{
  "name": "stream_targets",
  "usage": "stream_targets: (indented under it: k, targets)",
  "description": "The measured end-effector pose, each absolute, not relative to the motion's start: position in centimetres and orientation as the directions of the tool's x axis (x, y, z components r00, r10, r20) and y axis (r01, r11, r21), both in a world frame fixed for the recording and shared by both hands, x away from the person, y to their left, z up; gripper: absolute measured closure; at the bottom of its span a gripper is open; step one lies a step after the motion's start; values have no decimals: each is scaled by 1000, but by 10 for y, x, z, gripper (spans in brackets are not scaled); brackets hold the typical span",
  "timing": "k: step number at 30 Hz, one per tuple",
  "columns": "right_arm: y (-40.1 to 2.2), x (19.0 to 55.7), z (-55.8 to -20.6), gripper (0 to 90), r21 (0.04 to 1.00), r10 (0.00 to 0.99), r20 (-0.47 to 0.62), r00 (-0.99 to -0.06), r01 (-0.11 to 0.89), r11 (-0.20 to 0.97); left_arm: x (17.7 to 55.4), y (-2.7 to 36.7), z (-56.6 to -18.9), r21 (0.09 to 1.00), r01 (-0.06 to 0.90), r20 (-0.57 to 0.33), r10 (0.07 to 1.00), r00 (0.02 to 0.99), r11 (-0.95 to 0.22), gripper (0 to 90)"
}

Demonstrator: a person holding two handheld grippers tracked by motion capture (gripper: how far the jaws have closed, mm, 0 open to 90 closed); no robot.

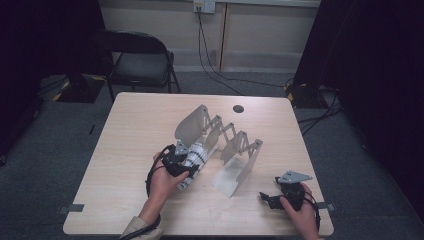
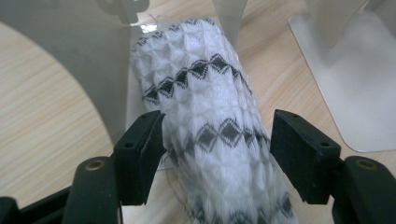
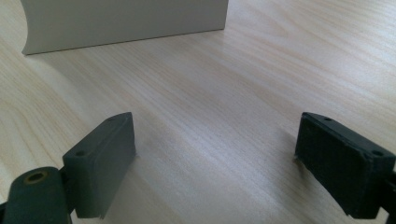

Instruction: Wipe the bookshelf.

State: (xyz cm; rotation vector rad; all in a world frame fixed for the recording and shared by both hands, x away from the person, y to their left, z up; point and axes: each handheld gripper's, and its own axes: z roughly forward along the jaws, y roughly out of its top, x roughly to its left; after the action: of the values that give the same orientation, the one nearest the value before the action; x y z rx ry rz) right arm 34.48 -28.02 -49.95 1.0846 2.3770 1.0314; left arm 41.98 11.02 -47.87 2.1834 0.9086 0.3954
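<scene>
A white rolled cloth (image 1: 196, 154) with black diamond bands lies in the left-most slot of a grey accordion rack (image 1: 235, 145) at the table's middle. My left gripper (image 1: 186, 161) reaches in from the front-left. In the left gripper view its jaws (image 2: 217, 135) straddle the roll (image 2: 210, 107): the left pad brushes the cloth, the right pad stands off with a gap, so it is open. A grey rack plate (image 2: 60, 56) rises just left of the roll. My right gripper (image 1: 267, 197) rests near the front right edge, open (image 3: 215, 154) over bare wood, with a rack plate (image 3: 126, 23) ahead.
The light wooden table (image 1: 135, 130) has a round cable hole (image 1: 238, 108) at its far side. A black folding chair (image 1: 140, 62) stands behind the table, and cables (image 1: 215, 70) run over the grey floor. Dark curtains hang at both sides.
</scene>
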Motion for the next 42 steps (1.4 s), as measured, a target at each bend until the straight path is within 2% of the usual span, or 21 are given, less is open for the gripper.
stream_targets:
  k: [3,8,12,22,31,42]
  targets:
    - [-280,345,-499,114,731,755,0,-655,516,448,420,108,-487,706,498,-5,700,714,-503,399]
    - [-280,345,-499,114,731,755,0,-656,516,448,413,112,-482,685,486,-23,651,759,-543,641]
    - [-280,345,-499,114,730,755,-1,-655,516,448,404,117,-480,682,502,-67,638,767,-533,731]
    - [-280,345,-499,114,730,756,-1,-655,516,448,390,111,-475,704,499,-130,598,791,-506,759]
    - [-280,345,-499,114,730,756,0,-654,516,447,399,89,-471,703,466,-116,561,820,-537,761]
    - [-280,345,-499,114,730,756,0,-655,516,448,419,74,-476,699,505,-131,605,786,-505,762]
